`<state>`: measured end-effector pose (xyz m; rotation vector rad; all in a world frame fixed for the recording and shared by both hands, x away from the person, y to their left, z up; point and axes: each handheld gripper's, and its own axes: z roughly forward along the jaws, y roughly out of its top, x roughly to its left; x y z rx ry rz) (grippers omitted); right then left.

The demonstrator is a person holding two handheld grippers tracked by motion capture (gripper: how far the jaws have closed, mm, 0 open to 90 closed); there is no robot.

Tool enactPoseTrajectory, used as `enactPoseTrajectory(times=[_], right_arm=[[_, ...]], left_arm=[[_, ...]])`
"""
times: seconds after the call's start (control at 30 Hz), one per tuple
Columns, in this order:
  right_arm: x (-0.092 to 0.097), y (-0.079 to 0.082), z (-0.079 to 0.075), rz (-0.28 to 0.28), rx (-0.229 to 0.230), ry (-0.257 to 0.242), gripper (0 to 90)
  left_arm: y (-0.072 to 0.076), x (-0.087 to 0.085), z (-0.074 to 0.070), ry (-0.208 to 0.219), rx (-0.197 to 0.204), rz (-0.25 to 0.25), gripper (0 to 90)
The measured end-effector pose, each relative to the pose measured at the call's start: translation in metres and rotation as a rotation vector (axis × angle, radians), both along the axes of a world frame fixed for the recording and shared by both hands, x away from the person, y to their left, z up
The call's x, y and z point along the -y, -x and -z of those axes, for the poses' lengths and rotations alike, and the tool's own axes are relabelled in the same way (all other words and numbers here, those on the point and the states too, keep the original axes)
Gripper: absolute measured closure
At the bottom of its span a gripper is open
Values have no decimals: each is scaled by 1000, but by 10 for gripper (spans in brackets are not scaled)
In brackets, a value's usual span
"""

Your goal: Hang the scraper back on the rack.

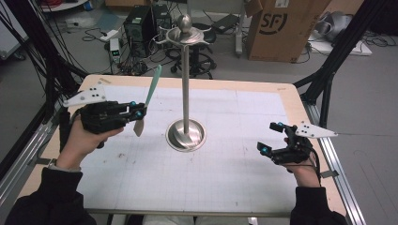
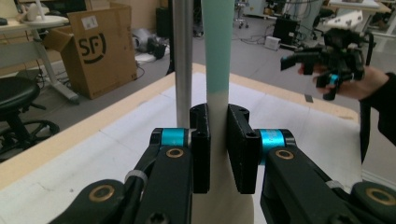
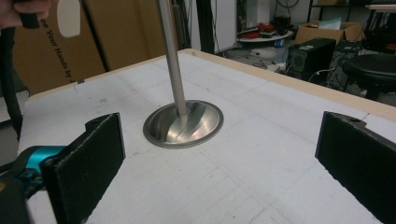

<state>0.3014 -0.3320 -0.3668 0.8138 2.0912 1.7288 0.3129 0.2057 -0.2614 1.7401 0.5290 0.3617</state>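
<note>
My left gripper (image 1: 137, 112) is pinching a silicone spatula (image 1: 148, 101) at the junction of cream blade and teal handle, lifted clear of the table (image 1: 141, 197) at about nine o'clock from the metal stand (image 1: 186, 84). In the left gripper view the pads sit flat on its neck. Judgement: light, stiff along the handle, flexible at the blade, slightly slick; the neck is the sound place to hold, since a blade grip would bend. My right gripper (image 1: 272, 138), jaws spread and holding nothing, waits at three o'clock. The stand's polished base (image 3: 183, 123) looks heavy and steady.
</note>
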Motion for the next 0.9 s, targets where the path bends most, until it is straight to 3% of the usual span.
enactPoseTrajectory(times=[0.1,0.33,0.6,0.77,0.9], right_arm=[[-1,0,1,-1,-4,2,4],[-1,-1,1,-2,-4,2,4],[1,0,0,4,-1,-6,4],[0,0,1,0,-3,-3,4],[0,0,1,-5,-7,-2,4]], left_arm=[[-1,-2,-11,26,22,3,800],[-6,-2,-27,29,54,-40,800],[-13,-3,-27,84,60,-32,800],[-18,3,-23,56,46,-38,800],[-20,5,-23,61,50,-46,800]])
